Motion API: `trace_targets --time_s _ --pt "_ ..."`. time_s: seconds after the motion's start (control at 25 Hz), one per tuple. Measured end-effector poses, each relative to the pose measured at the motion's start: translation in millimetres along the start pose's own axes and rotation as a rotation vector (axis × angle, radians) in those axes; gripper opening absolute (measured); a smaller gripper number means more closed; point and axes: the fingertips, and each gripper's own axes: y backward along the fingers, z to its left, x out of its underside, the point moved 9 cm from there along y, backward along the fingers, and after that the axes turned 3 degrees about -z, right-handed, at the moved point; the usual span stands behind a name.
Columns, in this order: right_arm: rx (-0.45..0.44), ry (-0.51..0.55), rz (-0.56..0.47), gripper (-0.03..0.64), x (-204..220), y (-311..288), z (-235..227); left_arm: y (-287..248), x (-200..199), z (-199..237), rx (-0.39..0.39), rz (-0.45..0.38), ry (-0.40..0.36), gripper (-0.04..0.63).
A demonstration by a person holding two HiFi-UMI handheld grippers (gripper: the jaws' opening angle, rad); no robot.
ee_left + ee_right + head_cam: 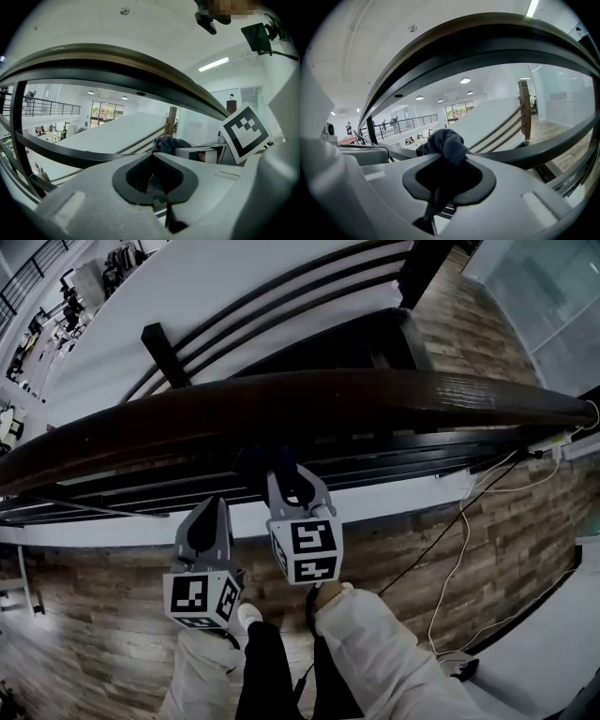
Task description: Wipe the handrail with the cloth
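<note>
Right hand-held gripper (443, 161) is clamped on a bunched dark cloth (446, 143), just under the near edge of the dark wooden handrail (309, 399). Left hand-held gripper (154, 159), jaws together and empty, hangs beside it. Wiping seems about to start: the cloth likely needs pressing onto the rail and sliding along.
</note>
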Motion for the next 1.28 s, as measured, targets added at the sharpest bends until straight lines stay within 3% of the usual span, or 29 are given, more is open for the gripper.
trace_targets --time_s 0.84,1.28 --pt "0.154 -0.04 -0.023 0.066 -6.0 71.6 -188.4 -103.2 8.6 -170.6 0.21 0.051 -0.037 -0.002" --pt "0.148 -0.034 -0.022 0.066 -7.3 97.6 -262.6 -137.8 8.7 -232.3 0.186 0.044 -0.047 -0.002"
